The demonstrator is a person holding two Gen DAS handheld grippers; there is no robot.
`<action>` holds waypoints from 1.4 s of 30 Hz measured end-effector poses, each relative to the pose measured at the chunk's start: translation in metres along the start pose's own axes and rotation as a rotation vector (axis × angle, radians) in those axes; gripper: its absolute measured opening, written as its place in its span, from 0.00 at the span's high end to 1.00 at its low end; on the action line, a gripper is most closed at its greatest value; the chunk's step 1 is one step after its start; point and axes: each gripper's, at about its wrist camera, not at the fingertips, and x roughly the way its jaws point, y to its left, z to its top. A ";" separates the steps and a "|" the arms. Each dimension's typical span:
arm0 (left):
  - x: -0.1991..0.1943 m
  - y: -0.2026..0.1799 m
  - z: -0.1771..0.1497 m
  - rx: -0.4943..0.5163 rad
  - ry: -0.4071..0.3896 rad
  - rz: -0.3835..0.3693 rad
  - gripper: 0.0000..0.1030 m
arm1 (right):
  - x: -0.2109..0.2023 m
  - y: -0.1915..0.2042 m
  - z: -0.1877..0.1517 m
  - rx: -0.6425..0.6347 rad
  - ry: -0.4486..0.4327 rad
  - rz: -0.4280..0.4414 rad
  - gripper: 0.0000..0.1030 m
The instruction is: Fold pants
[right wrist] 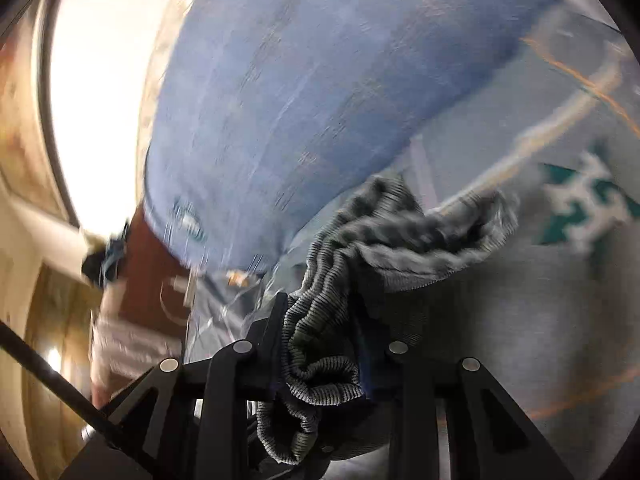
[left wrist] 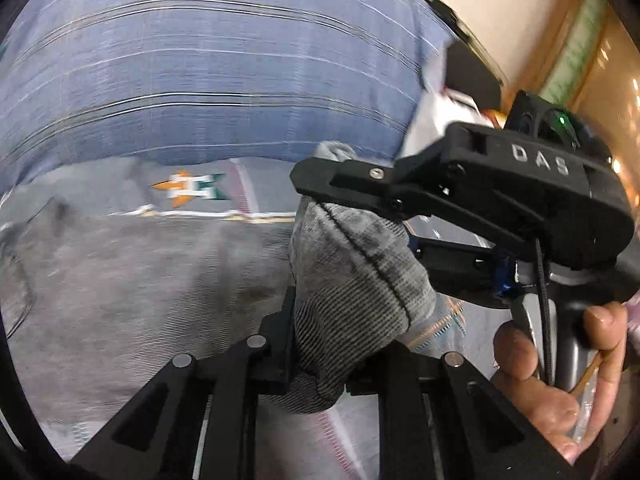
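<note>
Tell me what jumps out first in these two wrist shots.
The grey pants fill the middle of both views, bunched and clamped in the left gripper and in the right gripper. In the left view the right gripper crosses the right side with a hand on its handle. Behind lies a blue striped pillow.

Both grippers clamped on a bunched fold of grey pants, above a bed.

The left gripper point(left wrist: 320, 344) at the near edge pinches a thick wad of the grey pants point(left wrist: 352, 280), its black fingers point(left wrist: 280, 336) pressing the ribbed cloth from both sides. From the right, the right gripper point(left wrist: 320, 196), marked DAS, bites the same wad higher up; a hand point(left wrist: 560, 380) holds its handle at the near right. More grey cloth spreads to the left over the bed's grey cover point(left wrist: 256, 184), which bears an orange-and-green star motif point(left wrist: 192, 188). Beyond lies a blue striped pillow point(left wrist: 220, 72), blurred.
</note>
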 end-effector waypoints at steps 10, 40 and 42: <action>0.001 0.110 -0.060 -0.283 0.068 -0.048 0.84 | 0.115 0.006 -0.045 -0.081 0.203 -0.004 0.77; -0.025 0.172 -0.069 -0.497 0.009 0.241 0.80 | 0.095 -0.011 -0.037 -0.027 0.019 -0.030 0.35; -0.030 0.168 -0.071 -0.479 -0.026 0.242 0.77 | 0.115 -0.008 -0.045 -0.060 0.077 -0.070 0.35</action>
